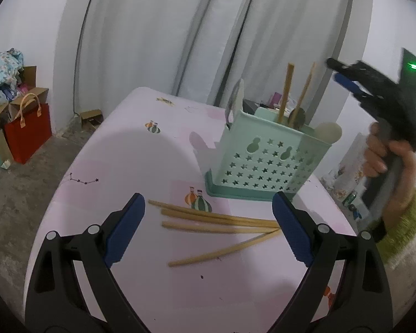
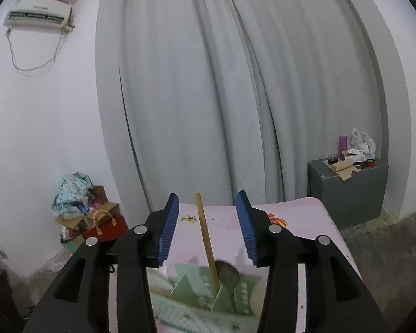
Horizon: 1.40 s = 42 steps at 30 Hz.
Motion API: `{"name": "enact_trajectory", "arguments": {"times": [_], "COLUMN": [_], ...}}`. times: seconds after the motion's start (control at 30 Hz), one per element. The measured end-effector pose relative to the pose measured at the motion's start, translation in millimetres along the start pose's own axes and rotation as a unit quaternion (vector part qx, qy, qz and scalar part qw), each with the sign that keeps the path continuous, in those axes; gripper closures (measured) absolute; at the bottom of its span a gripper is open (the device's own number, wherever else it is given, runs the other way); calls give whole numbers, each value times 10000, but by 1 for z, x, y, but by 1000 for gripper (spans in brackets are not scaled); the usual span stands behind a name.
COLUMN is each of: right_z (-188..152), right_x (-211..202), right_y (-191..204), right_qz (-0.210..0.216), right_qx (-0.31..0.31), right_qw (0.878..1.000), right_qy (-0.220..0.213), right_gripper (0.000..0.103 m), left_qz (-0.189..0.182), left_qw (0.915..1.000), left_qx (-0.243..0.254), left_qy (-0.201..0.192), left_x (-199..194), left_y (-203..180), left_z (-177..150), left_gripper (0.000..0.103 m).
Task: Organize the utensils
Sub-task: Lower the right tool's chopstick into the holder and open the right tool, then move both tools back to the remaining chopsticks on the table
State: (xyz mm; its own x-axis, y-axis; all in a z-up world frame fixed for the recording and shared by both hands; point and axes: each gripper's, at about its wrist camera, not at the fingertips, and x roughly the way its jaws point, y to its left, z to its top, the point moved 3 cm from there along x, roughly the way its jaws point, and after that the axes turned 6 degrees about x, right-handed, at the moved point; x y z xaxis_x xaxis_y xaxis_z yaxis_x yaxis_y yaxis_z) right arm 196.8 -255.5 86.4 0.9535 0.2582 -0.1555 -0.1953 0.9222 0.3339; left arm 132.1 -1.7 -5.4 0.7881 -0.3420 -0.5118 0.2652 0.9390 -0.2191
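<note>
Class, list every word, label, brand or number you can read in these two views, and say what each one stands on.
None can be read.
Air conditioner: a dark mark on its front, too small to read.
Green can beyond the table: its label is blurred.
Tablecloth: only balloon and star pictures, no words.
Green utensil holder: star cut-outs, no text.

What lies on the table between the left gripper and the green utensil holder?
Four loose chopsticks lie on the pink table between the open left gripper and the utensil holder, as the left wrist view shows.

Pale grey pleated curtains point(image 2: 208, 97) fill centre frame; white wall-mounted air conditioner point(image 2: 37, 16) upper left; dark grey cabinet point(image 2: 349, 191) right, bare concrete floor point(image 2: 380, 244) below.
</note>
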Motion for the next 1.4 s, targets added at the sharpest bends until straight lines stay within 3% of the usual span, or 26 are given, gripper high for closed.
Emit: {"name": "enact_trajectory", "arguments": {"times": [0.1, 0.27, 0.43, 0.57, 0.73, 0.93, 1.1, 1.2, 1.37, 1.4], "right_z": [-5, -43, -118, -169, -197, -213, -221, -224, -225, -225], "right_x": [-23, -43, -40, -46, -51, -55, -55, -56, -59, -61], "right_y": [-2, -5, -13, -17, -21, -28, -28, -29, -32, -33], "right_qz": [49, -83, -640, -955, -1182, -1518, -1729, -1699, -1613, -1614], "right_qx": [124, 250, 272, 231, 173, 21, -249, -269, -282, -280], "right_qw": [9998, 9932, 9622, 9401, 9268, 9193, 9158, 9171, 9199, 9205], "right_qy": [116, 1136, 2634, 3265, 3560, 3631, 3617, 3595, 3563, 3549], "right_gripper": [52, 43, 39, 39, 31, 21, 14, 9, 7, 7], "left_qz": [-52, -95, -182, -416, -543, -861, -292, -129, -100, -159], "left_qw": [9999, 9984, 9946, 9918, 9903, 9876, 9907, 9901, 9875, 9864], "left_qx": [40, 204, 70, -214, -355, -369, 242, 424, 870, 1009], "left_qy": [136, 521, 1017, 1188, 1229, 1258, 1309, 1329, 1313, 1290], "left_x": [2, 7, 17, 16, 16, 21, 29, 32, 38, 39], "left_y": [-3, -11, -8, -2, -1, -7, -11, -7, -11, -15], "left_z": [-3, -12, -31, -40, -43, -46, -48, -46, -40, -37], "left_gripper": [14, 14, 11, 8, 8, 8, 8, 8, 10, 15]}}
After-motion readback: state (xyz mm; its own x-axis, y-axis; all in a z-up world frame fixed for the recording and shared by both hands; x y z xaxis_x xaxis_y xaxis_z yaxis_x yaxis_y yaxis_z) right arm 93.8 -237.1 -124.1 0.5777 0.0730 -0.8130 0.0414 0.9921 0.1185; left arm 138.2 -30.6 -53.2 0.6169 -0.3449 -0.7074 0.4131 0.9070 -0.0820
